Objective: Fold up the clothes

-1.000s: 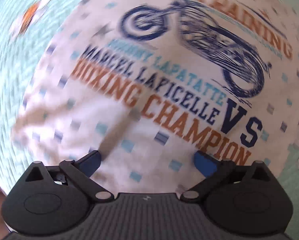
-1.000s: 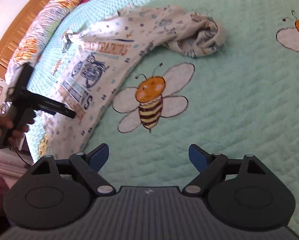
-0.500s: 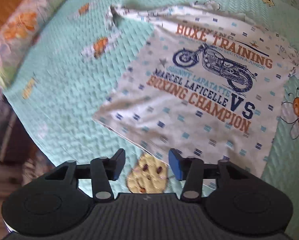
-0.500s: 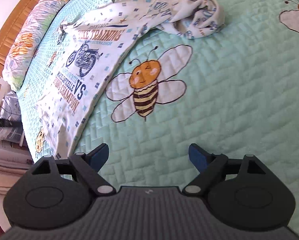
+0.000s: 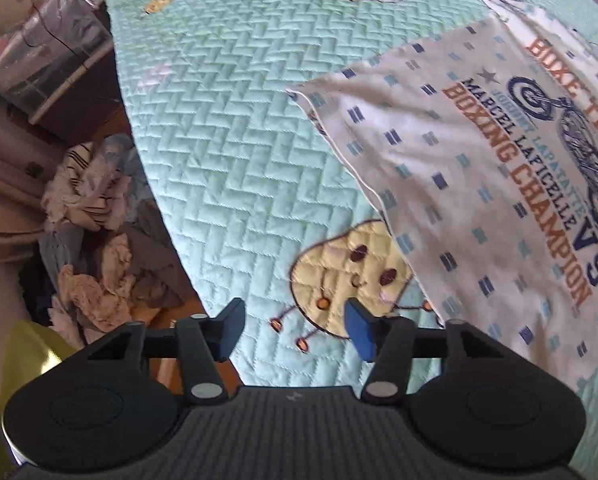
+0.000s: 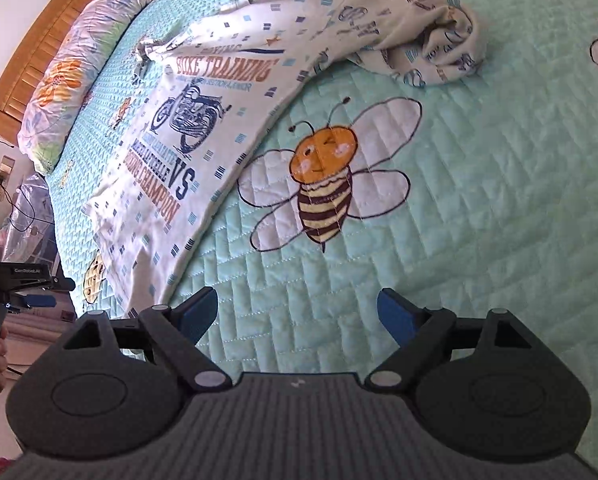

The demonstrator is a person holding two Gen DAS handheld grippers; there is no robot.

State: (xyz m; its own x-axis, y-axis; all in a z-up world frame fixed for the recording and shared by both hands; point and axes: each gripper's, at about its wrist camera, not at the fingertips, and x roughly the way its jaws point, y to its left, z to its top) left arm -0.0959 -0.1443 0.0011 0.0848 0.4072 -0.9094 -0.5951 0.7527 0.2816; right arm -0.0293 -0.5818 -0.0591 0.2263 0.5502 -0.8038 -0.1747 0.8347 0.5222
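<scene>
T-shirt [image 6: 187, 152], white w/ motorbike print, lies flat on quilt [image 6: 479, 208] toward bed's left edge, hem near that edge; other end bunched up toward bed's far side. My left gripper [image 5: 295, 330] over quilt at left edge, just beside shirt hem, jaws closing, nothing btwn them. My right gripper [image 6: 297, 316] hangs over bare quilt near bee patch [image 6: 323, 188], jaws wide apart, empty. Clothes heap [image 5: 95, 248] on floor beside bed.
</scene>
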